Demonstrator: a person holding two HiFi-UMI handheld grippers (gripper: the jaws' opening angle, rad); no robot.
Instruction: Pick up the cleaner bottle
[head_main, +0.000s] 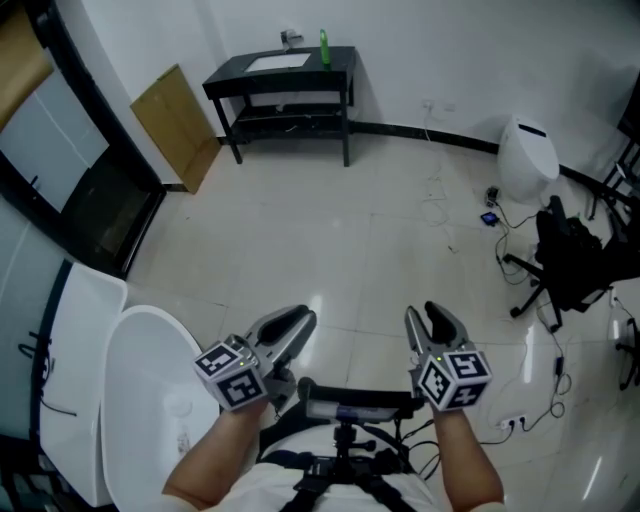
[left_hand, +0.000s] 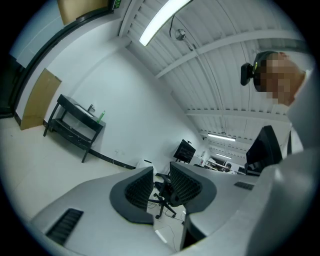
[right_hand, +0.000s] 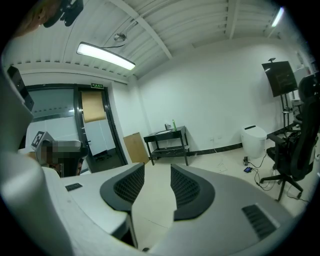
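Cleaner bottle (head_main: 324, 46) on table (head_main: 322, 76) far ahead; office chair (head_main: 566, 250) at right.

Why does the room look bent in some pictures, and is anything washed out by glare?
Left gripper view: the wide lens bows the ceiling beams, corners go black, the light strip burns white. Right gripper view: same bowing, tube light overexposed. Head view: milder curve, pale glare streaks on the glossy floor.

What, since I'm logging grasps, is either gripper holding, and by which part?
Nothing is held. The left gripper and right gripper both stand open and empty; the bottle stands on the far table.
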